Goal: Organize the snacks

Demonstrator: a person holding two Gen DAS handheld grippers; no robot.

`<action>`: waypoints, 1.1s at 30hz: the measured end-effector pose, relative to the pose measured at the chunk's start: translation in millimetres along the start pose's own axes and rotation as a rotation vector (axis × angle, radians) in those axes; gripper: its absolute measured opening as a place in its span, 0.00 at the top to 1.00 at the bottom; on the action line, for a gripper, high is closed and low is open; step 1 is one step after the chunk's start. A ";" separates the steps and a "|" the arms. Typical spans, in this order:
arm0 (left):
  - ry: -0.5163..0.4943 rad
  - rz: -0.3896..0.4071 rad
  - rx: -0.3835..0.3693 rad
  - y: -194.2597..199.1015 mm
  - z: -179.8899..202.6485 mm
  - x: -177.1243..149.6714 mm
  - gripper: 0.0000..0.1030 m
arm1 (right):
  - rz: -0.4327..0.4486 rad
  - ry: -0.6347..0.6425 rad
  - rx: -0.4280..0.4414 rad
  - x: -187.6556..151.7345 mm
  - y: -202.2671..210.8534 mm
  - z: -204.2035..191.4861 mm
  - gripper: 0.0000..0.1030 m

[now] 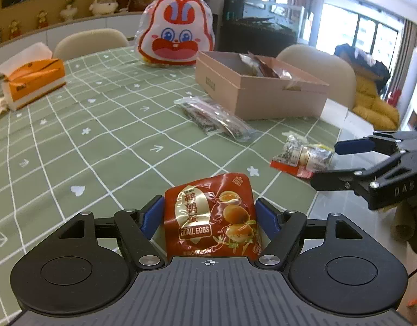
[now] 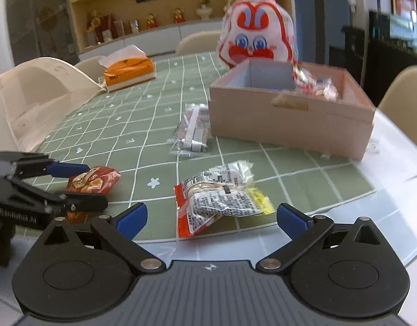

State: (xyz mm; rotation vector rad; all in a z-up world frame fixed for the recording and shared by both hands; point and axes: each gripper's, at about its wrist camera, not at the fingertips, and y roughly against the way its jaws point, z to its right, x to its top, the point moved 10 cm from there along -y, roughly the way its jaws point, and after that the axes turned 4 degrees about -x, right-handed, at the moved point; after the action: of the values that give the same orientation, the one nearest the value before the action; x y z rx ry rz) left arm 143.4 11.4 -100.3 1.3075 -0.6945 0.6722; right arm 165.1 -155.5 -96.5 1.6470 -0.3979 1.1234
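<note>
My left gripper (image 1: 209,216) is shut on a red quail eggs packet (image 1: 211,214), held just above the green checked tablecloth; the packet also shows in the right wrist view (image 2: 91,180). My right gripper (image 2: 211,218) is open, its fingers either side of a clear and red snack packet (image 2: 222,199) lying near the table's front edge; that packet shows in the left wrist view (image 1: 303,157) next to the right gripper (image 1: 326,164). A pink cardboard box (image 1: 258,89) with several snacks inside stands beyond, also in the right wrist view (image 2: 290,116).
A clear packet of dark snacks (image 1: 216,118) lies in front of the box, also in the right wrist view (image 2: 193,131). A rabbit-face bag (image 1: 177,34) stands at the back. An orange tissue box (image 1: 32,78) sits far left. Chairs (image 1: 319,73) surround the table.
</note>
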 end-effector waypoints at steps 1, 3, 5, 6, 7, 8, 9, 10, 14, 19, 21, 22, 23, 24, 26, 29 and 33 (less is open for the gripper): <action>0.008 0.005 -0.006 0.6 -0.5 0.0 0.24 | 0.007 0.028 -0.031 0.7 0.4 1.4 0.01; 0.020 0.013 -0.014 1.2 -1.4 0.0 0.24 | 0.008 0.076 -0.075 3.2 -1.2 3.1 0.01; 0.020 0.016 -0.014 1.7 -1.1 -0.4 0.24 | -0.016 0.066 -0.059 7.0 -6.9 4.5 0.01; 0.016 0.017 -0.012 1.8 -0.4 -0.7 0.24 | -0.040 0.040 -0.040 9.0 -11.7 4.8 0.01; 0.012 0.017 -0.009 1.8 0.2 -1.1 0.24 | -0.061 0.012 -0.021 10.6 -16.4 4.7 0.01; 0.008 0.017 -0.006 1.5 0.4 -1.3 0.24 | -0.076 -0.008 -0.002 11.3 -20.5 4.0 0.01; 0.004 0.016 -0.004 1.3 0.7 -1.3 0.24 | -0.087 -0.013 0.009 12.1 -24.3 2.2 0.01; 0.000 0.015 -0.001 1.1 1.2 -1.4 0.24 | -0.095 0.002 0.005 11.5 -27.4 0.1 0.01; -0.001 0.017 0.000 1.0 1.3 -1.5 0.24 | -0.092 0.129 -0.056 6.2 -29.2 -8.0 0.01; 0.002 0.018 -0.002 1.0 0.8 -2.0 0.24 | -0.092 0.158 -0.121 -1.8 -11.8 15.3 0.01; -0.004 0.016 0.002 0.8 1.1 -2.2 0.24 | -0.093 0.133 -0.178 -5.6 -5.7 34.6 0.01; -0.007 0.016 0.005 0.7 1.3 -2.3 0.24 | -0.100 0.105 -0.190 -6.3 -4.7 42.6 0.01; -0.010 0.015 0.007 0.5 1.6 -2.3 0.24 | -0.106 0.065 -0.187 -7.6 -3.2 48.4 0.01; -0.012 0.014 0.008 0.4 1.9 -2.2 0.24 | -0.113 0.014 -0.165 -8.6 -2.9 51.8 0.01; -0.013 0.014 0.009 0.0 2.3 -2.2 0.24 | -0.128 -0.091 -0.090 -9.3 -4.0 50.8 0.02; -0.015 0.013 0.010 -0.1 2.3 -2.3 0.24 | -0.109 -0.164 -0.034 -1.7 -9.4 37.3 0.02; -0.023 0.011 0.016 -0.5 2.8 -3.0 0.24 | -0.101 -0.132 -0.068 9.5 -29.5 12.8 0.02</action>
State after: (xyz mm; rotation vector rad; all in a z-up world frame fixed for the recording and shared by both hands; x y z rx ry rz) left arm 141.7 8.4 -102.5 1.3288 -0.7165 0.6731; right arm 197.3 -152.7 -105.5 1.6673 -0.4285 0.9203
